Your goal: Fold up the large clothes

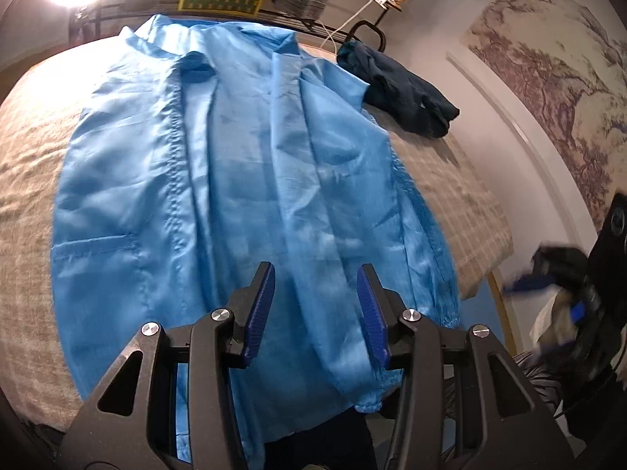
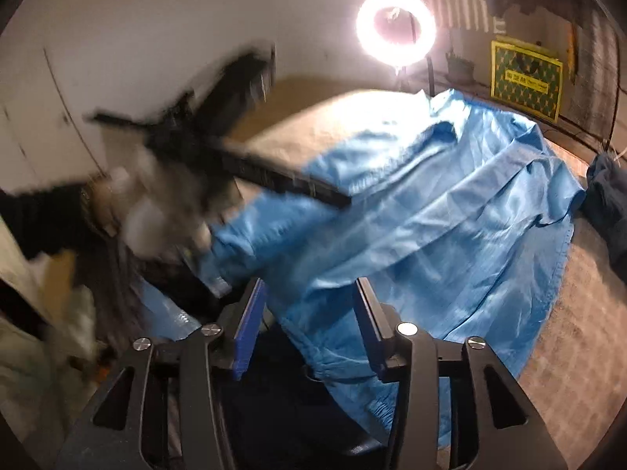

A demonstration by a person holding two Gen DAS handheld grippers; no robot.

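From the left wrist, the left tongs point(image 1: 315, 274) hang apart and empty over the blue coat point(image 1: 219, 180), spread flat on the bed point(image 1: 31, 156). From the right wrist, the right tongs point(image 2: 309, 288) stand apart above the coat's point(image 2: 431, 215) sleeve, gripping nothing.

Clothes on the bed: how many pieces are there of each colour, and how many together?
Light blue: 1, the light blue coat spread flat on the bed.
Dark blue: 1, the dark blue garment bunched beside the coat's far corner.
Total: 2
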